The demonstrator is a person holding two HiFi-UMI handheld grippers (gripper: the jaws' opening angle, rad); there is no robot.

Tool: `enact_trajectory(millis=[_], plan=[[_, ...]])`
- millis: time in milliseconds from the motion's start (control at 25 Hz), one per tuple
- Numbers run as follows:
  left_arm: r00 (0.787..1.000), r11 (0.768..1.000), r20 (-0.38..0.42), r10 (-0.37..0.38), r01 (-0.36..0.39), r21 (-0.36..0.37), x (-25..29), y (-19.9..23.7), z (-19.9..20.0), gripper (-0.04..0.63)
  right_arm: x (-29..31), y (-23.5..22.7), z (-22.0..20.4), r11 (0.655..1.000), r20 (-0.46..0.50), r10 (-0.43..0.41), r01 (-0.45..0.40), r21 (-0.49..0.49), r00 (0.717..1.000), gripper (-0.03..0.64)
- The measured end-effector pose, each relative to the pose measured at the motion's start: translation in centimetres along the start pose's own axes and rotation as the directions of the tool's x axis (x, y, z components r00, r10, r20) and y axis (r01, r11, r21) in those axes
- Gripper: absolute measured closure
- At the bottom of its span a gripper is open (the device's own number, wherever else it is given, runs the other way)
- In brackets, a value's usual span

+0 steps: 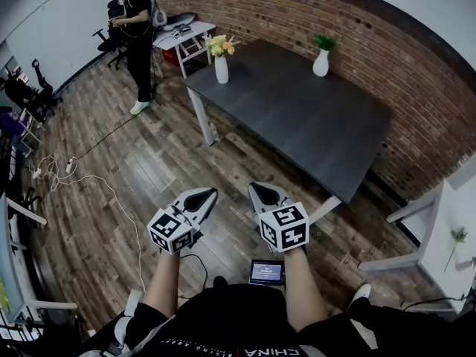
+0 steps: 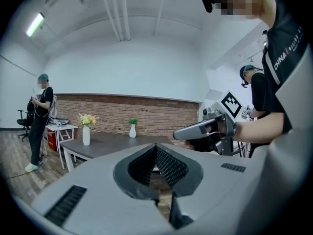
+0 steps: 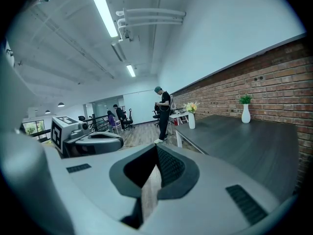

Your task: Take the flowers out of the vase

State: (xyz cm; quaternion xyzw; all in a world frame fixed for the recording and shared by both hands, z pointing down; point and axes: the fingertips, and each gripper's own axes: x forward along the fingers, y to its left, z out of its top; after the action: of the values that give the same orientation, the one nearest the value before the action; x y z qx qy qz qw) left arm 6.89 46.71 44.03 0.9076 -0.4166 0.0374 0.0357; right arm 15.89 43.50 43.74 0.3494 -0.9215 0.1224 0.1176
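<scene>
A white vase (image 1: pixel 222 69) with yellow and orange flowers (image 1: pixel 222 46) stands at the far left corner of a dark table (image 1: pixel 297 114). The same vase (image 2: pixel 86 135) and flowers (image 2: pixel 87 119) show small in the left gripper view, and again as vase (image 3: pixel 191 121) with flowers (image 3: pixel 191 106) in the right gripper view. My left gripper (image 1: pixel 211 193) and right gripper (image 1: pixel 254 188) are both shut and empty, held side by side near my body, well short of the table. The right gripper (image 2: pixel 177 135) shows in the left gripper view.
A second white vase (image 1: pixel 320 63) with a green plant stands at the table's far edge by the brick wall. A person (image 1: pixel 137 39) stands on the wood floor beyond the table's left end, near a small white desk (image 1: pixel 184 34). Cables (image 1: pixel 82 177) lie on the floor at left. A white table (image 1: pixel 454 229) is at right.
</scene>
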Motion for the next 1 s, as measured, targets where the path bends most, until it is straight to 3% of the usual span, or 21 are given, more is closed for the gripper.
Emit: enact_trajectory(millis=[680,1000], plan=[[0.997,0.998,-0.045,0.058,-0.059,-0.013,4.7,-1.8,-0.7,0.591,-1.4,-5.1,-0.9,0.998,-0.009,0.059,-0.059,-0.002,0.998,0.611],[0.993,0.994,-0.067,0.098,-0.101,-0.042,5.9,1.6,-1.9,0.591,1.3,-7.4,-1.0,0.997,-0.017,0.079,-0.079,0.014,0.997,0.611]])
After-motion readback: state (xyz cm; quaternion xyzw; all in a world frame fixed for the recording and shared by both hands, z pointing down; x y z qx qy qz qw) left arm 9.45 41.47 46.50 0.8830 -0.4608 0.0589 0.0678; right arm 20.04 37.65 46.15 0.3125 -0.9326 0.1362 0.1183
